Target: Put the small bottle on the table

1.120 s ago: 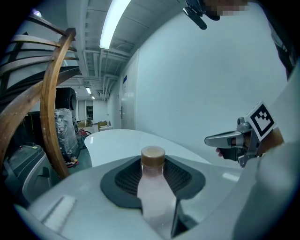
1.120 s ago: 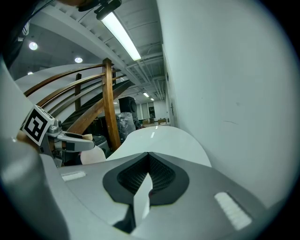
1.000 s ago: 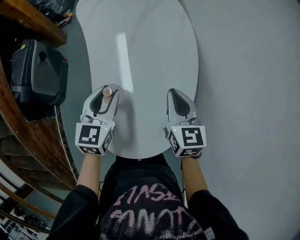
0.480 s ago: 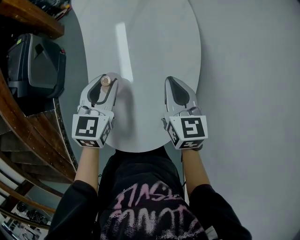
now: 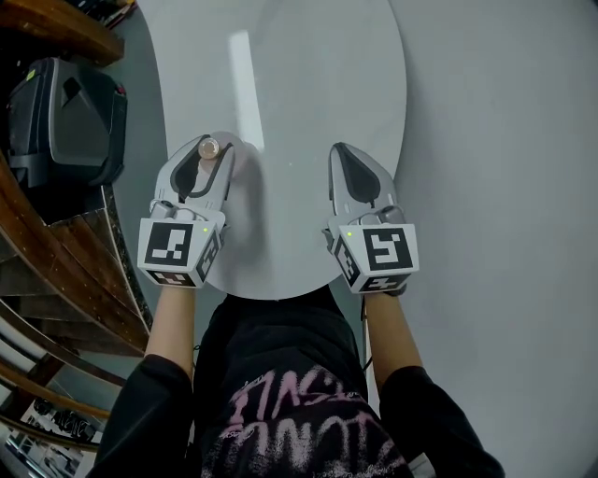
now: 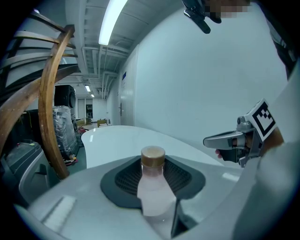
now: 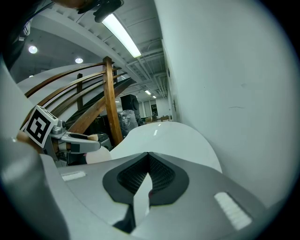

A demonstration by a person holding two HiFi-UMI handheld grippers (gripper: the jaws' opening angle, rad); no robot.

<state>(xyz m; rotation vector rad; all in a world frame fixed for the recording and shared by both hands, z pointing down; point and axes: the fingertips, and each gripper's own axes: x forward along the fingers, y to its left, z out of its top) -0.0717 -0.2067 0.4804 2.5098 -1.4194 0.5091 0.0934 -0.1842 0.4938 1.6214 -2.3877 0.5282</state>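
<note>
A small pale-pink bottle (image 5: 208,147) with a brown cap stands upright between the jaws of my left gripper (image 5: 207,149), which is shut on it. The bottle is over the left edge of the white oval table (image 5: 299,75); whether its base touches the top I cannot tell. In the left gripper view the bottle (image 6: 153,185) fills the gap of the left gripper (image 6: 152,197). My right gripper (image 5: 344,154) hovers over the table's near right part, shut and holding nothing; in the right gripper view the right gripper (image 7: 148,176) has its jaws pressed together.
A black case (image 5: 65,112) sits on the floor left of the table. Curved wooden rails (image 5: 56,271) run along the left side, with a wooden shelf (image 5: 56,28) at the top left. Grey floor (image 5: 505,140) lies to the right.
Both grippers have moved forward, away from the person's body. The left one carried the bottle with it along the table's left edge. Neither grip has changed.
</note>
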